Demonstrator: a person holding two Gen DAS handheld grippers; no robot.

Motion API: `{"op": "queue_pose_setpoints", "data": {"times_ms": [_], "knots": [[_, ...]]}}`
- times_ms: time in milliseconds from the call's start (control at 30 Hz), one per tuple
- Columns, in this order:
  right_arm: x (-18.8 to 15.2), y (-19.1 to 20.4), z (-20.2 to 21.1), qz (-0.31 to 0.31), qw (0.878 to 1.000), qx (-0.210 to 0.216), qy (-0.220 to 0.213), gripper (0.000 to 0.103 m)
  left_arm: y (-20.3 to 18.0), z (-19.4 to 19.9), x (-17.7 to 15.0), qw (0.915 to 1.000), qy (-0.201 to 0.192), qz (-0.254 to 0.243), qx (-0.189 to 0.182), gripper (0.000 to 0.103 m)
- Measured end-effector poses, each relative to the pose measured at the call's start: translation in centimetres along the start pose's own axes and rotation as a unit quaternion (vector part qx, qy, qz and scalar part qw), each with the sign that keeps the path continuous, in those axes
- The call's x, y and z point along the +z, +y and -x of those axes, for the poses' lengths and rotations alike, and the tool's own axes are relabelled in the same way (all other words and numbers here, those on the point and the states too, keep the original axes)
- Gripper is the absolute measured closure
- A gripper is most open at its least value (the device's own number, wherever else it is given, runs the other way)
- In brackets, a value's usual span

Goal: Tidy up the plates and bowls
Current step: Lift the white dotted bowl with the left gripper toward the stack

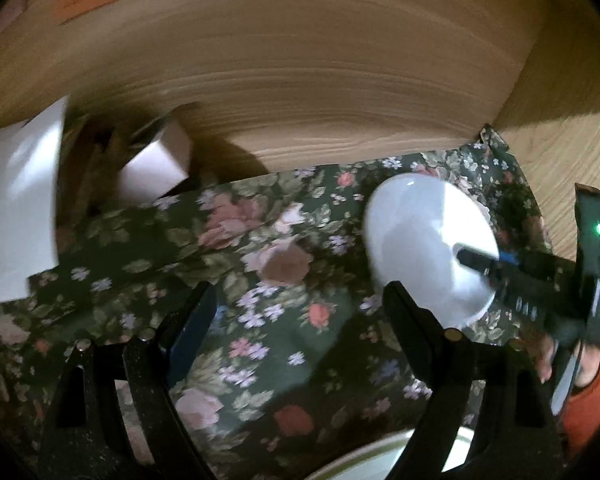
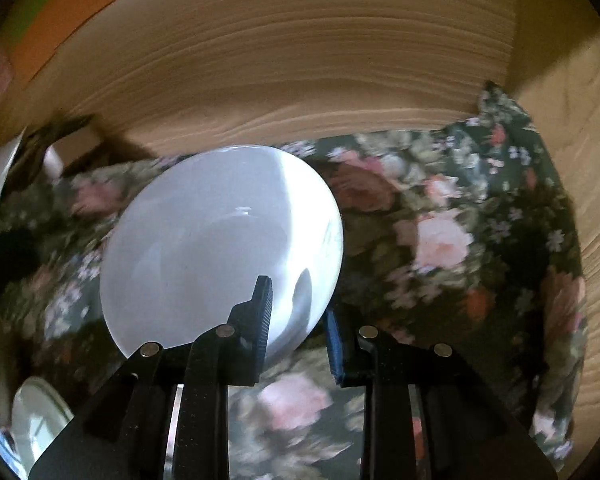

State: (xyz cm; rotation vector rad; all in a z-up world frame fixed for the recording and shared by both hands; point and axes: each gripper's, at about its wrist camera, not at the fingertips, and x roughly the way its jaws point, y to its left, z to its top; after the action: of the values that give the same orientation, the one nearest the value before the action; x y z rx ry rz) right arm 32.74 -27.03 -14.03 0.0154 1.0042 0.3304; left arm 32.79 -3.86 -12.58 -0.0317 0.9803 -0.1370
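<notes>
Inspected the inside of a wooden cupboard (image 1: 320, 60) lined with flowered paper (image 1: 260, 248).

Found the white bowl (image 2: 220, 240) toward the right side of the lining, short of the back wall and well apart from the right side wall. Found the right gripper (image 2: 298, 300) clamped on the bowl's near rim, one finger (image 2: 262, 312) inside the wall and the other outside it. Judged this a pinch on the thin wall, chosen because no other part of a bowl that wide would fit between closed jaws. Saw the bowl tipped toward the camera. Could not tell, through the blur, whether lifted or resting on the lining.

Found the left gripper (image 1: 300, 292) spread wide over bare lining to the left of the bowl, with nothing between the jaws and nothing touched. Judged it held ready, either to steady the bowl or to fetch the next piece.

Noted a plate with a green rim (image 1: 380, 456) at the near edge, just below the left gripper, apart from the bowl. Noted two white boxes (image 1: 16, 208) at the far left, clear of the work.

Judged the step in hand as moving the bowl to a place in the cupboard. Flagged a risk: slipping or swinging of a bowl held at one point of the rim.
</notes>
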Motion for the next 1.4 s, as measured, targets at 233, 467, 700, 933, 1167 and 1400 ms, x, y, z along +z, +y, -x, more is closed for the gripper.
{"op": "queue_pose_setpoints", "data": {"times_ms": [233,467,700,933,1167,1400], "knots": [[-1.1,1.9,0.1,0.009,0.999,0.04,0.011,0.081,-2.9,-3.5,0.3,0.9985,0.038,-0.038,0.014,0.027],[-0.9,1.2,-0.7,0.002,0.998,0.056,0.009,0.078,-4.8,-6.3,0.4,0.9954,0.072,-0.063,0.005,0.056],[-1.0,1.2,-0.6,0.0,0.998,0.056,0.0,0.08,-5.0,-7.5,0.1,0.9939,0.085,-0.07,0.006,0.077],[-1.3,1.7,0.3,0.008,0.999,0.044,-0.01,0.08,-4.7,-7.4,-0.1,0.9938,0.092,-0.062,0.01,0.081],[-1.3,2.5,2.3,0.003,0.998,0.051,-0.027,0.081,-4.4,-4.3,-0.7,0.9959,0.068,-0.059,0.005,0.081],[-1.5,4.5,5.4,0.015,0.997,0.057,-0.054,0.081,-3.5,0.2,-2.0,0.9982,0.034,-0.049,-0.003,0.081]]}}
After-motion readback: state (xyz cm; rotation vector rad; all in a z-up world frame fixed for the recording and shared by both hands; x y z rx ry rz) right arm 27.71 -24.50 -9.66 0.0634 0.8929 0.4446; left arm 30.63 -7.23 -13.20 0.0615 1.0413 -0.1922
